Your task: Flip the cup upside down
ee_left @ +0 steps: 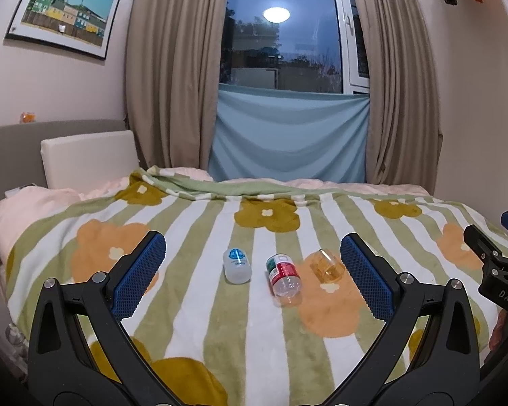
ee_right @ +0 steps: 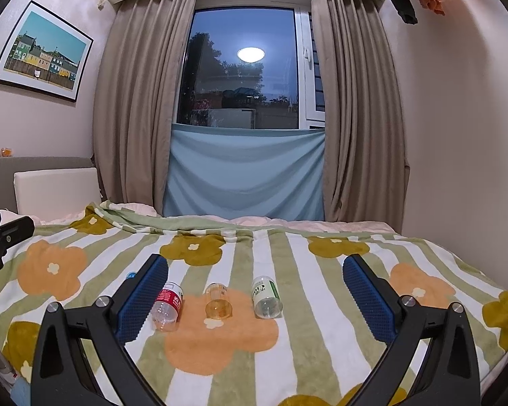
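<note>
Several small cups lie on their sides on the striped floral blanket (ee_left: pixel 254 338). In the left wrist view I see a white cup with a blue label (ee_left: pixel 237 266), a clear cup with a red and green label (ee_left: pixel 283 279) and an amber clear cup (ee_left: pixel 325 266). The right wrist view shows the red-labelled cup (ee_right: pixel 167 305), the amber cup (ee_right: pixel 218 302) and a clear cup with a green and white label (ee_right: pixel 267 297). My left gripper (ee_left: pixel 252 241) hangs open before the cups, touching none. My right gripper (ee_right: pixel 255 260) is open too, and empty.
The bed runs back to beige curtains (ee_right: pixel 355 118) and a blue cloth (ee_right: pixel 244 172) under a window. A white cushion (ee_left: pixel 89 157) leans on the grey headboard at left. The right gripper's body (ee_left: pixel 494 267) shows at the right edge; a wall stands right.
</note>
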Motion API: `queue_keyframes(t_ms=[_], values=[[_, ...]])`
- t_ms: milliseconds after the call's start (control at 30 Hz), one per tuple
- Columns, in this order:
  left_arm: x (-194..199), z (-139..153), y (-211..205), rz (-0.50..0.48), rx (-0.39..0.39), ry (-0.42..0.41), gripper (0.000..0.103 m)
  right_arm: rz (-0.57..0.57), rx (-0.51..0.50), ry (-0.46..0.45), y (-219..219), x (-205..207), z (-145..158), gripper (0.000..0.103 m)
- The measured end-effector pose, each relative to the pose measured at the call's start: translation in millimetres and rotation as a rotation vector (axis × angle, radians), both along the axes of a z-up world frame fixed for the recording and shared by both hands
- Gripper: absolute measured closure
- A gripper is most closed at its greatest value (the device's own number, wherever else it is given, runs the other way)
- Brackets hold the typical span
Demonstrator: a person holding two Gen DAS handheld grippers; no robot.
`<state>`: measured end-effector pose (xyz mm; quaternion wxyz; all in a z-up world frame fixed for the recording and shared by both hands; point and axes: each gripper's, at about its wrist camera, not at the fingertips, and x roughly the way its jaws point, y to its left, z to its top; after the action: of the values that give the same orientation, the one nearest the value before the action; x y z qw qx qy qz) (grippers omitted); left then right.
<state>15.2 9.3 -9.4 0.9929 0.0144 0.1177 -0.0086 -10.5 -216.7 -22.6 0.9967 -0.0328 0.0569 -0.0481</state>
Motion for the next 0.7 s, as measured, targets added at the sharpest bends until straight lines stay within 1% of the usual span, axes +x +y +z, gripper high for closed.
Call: queue_keyframes(t_ms=[100, 233, 367, 467, 500, 533, 700], values=[[6, -2, 0, 0.006, -0.003, 0.023, 0.000, -0.002, -0.003, 0.003, 0, 2, -2, 0.000], [15, -5, 2, 0.016, 0.008, 0.032, 0.000, -0.005, -0.001, 0.010, -1, 6, -4, 0.000], [34, -7, 4, 0.022, -0.015, 0.073, 0.000, -0.013, -0.002, 0.030, -3, 15, -8, 0.000], [61, -12, 5, 0.020, -0.019, 0.116, 0.000, -0.008, 0.014, 0.050, -7, 25, -11, 0.000], [76, -15, 5, 0.015, -0.018, 0.146, 0.000, -0.003, 0.020, 0.057, -8, 28, -13, 0.000], [86, -16, 7, 0.012, -0.001, 0.152, 0.000, 0.002, 0.022, 0.069, -8, 33, -14, 0.000], [162, -36, 13, 0.013, 0.027, 0.275, 0.000, 0.016, -0.008, 0.149, -7, 59, -25, 0.000]])
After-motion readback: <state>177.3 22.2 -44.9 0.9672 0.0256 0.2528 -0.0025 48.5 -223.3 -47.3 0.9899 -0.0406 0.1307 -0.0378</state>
